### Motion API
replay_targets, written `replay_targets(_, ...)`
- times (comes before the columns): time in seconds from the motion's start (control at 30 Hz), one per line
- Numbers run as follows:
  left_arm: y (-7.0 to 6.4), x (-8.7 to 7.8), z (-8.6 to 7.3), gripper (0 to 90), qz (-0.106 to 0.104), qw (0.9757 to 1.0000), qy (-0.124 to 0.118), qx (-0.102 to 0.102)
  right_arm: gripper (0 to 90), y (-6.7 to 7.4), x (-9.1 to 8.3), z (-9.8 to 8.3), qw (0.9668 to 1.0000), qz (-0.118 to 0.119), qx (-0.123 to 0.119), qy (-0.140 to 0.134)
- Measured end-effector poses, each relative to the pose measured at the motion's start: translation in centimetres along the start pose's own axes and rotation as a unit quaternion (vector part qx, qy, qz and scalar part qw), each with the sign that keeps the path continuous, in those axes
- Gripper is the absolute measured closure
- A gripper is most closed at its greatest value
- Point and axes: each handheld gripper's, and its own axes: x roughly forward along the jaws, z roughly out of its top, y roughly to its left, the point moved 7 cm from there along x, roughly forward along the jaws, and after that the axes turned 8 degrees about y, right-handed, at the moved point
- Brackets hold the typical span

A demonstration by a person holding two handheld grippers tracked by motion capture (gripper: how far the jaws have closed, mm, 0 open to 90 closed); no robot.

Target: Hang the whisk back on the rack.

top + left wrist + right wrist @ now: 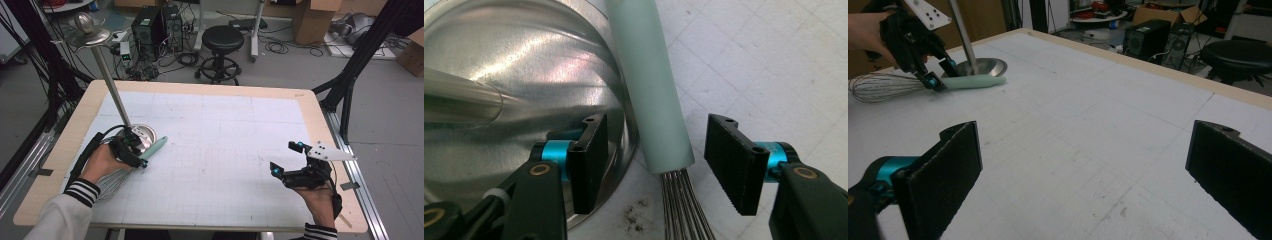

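A whisk with a pale green handle lies on the white table mat at the left, its wires pointing toward the person. My left gripper is open, its jaws standing on either side of the handle's wire end, not touching it. A metal stand with a round base and a tall pole sits right beside the handle. My right gripper hovers open over the mat at the right, with nothing in it.
The pole carries a metal dish with an egg-shaped object on top. The table's wooden rim frames the white gridded mat. Beyond the table are a black stool, computers and cardboard boxes.
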Motion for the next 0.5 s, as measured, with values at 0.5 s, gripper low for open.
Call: replay_targets(0.5, -0.56, 0.56, 0.51, 57.7, 0.0, 0.9999, 0.014, -0.006, 0.5, -0.03, -0.02, 0.05, 1.0, -0.001, -0.001, -0.002)
